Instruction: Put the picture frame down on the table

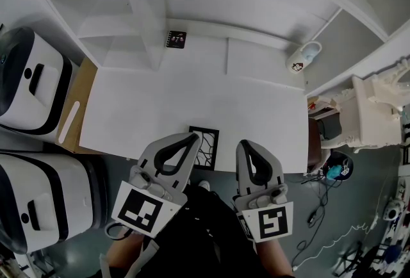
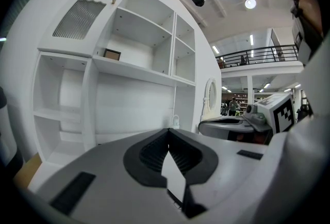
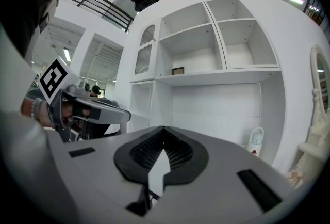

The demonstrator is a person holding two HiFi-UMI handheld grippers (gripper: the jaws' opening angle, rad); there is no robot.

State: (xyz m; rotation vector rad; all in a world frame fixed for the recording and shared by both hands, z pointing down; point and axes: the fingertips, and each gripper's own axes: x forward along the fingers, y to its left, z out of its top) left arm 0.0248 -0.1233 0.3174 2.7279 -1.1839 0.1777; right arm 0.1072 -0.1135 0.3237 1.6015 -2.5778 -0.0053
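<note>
A black picture frame [image 1: 206,148] with a white cracked pattern lies flat on the white table [image 1: 192,104], at its front edge. In the head view my left gripper [image 1: 192,137] hovers over the frame's left side with its jaws shut and nothing between them. My right gripper [image 1: 246,144] sits just right of the frame, also shut and empty. Each gripper view shows its own jaws meeting at the tip, the left gripper [image 2: 169,131] and the right gripper [image 3: 163,129]. A second small dark frame [image 1: 176,39] stands on a shelf of the white cabinet; this small frame [image 2: 112,54] [image 3: 178,70] shows in both gripper views.
A white bottle with a handle [image 1: 302,57] [image 3: 255,141] stands at the table's back right. The white shelf cabinet [image 1: 147,8] rises behind the table. Two white-and-black machines [image 1: 29,81] [image 1: 38,200] stand at the left. An ornate white piece [image 1: 378,100] and cables [image 1: 320,206] are at the right.
</note>
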